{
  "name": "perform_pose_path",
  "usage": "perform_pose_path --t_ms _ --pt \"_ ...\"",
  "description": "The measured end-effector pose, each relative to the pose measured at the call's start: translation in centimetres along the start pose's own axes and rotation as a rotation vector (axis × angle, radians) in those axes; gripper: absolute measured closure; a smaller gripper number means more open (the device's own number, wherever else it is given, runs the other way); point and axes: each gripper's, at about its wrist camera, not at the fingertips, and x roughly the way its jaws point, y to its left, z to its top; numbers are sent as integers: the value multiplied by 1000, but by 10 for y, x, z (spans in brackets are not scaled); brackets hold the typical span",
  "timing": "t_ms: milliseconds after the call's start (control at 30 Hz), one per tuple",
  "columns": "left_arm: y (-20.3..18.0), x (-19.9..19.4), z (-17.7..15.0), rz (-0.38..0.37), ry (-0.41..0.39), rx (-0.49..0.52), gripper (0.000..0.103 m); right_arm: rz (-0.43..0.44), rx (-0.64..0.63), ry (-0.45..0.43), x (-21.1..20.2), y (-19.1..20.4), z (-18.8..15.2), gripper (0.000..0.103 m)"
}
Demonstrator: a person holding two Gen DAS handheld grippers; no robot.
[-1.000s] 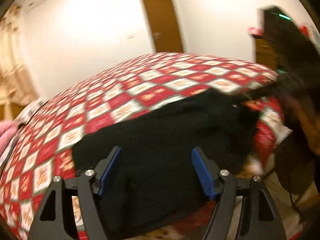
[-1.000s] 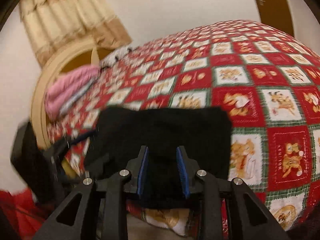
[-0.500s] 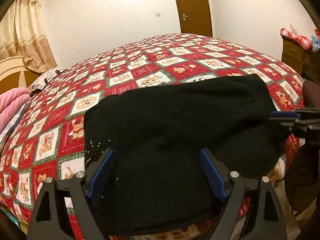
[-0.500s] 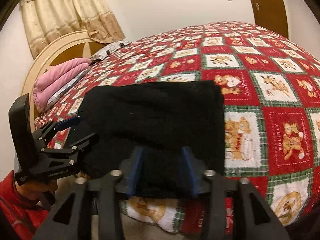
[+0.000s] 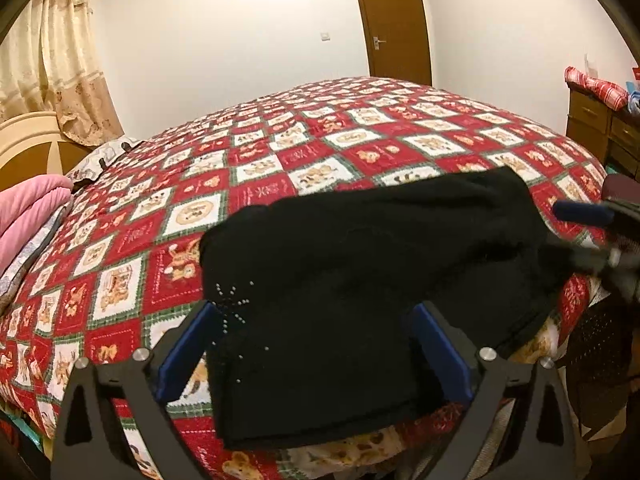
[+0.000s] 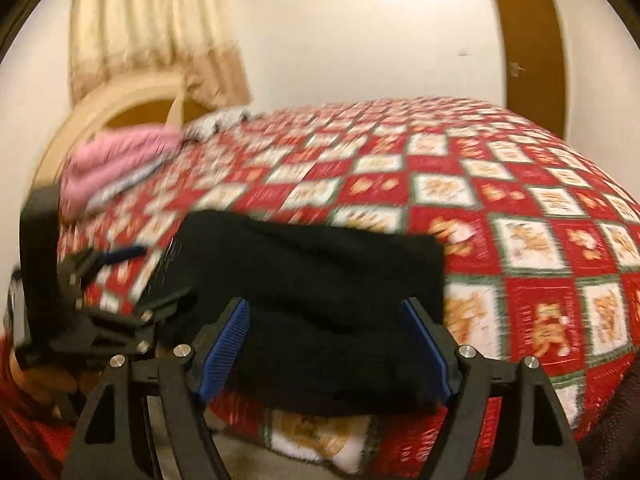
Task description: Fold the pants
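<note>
The black pants lie folded in a flat rectangle at the near edge of the bed, with small white dots near their left end. They also show in the right wrist view. My left gripper is open and empty, just above the pants' near left part. My right gripper is open and empty over the pants' near edge; it also shows at the right edge of the left wrist view. The left gripper shows at the left of the right wrist view.
The bed carries a red and white patchwork quilt. Pink folded bedding lies at the headboard end. A brown door is behind the bed, a wooden dresser at the right, and curtains at the left.
My right gripper has opened from nearly shut and let go of the pants. The pants now lie flat. Both grippers have shifted slightly; the right wrist view is blurred by motion.
</note>
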Motion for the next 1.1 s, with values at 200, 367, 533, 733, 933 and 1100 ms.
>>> perform_pose_path --t_ms 200,367,533,733,933,1100 --pt "20 8 11 4 5 -91 0 3 310 13 -1 -69 -3 24" --pt "25 20 10 19 50 -118 0 24 400 31 3 -84 -9 24" --pt "35 26 -3 13 92 -166 0 7 378 22 1 -81 -10 24" --pt "48 37 -28 -28 124 -211 0 74 230 18 -2 -51 8 24" --pt "48 44 -32 -53 110 -223 0 169 8 31 26 19 48 32" --pt "43 42 -36 -26 79 -206 0 305 -169 177 93 94 78 74"
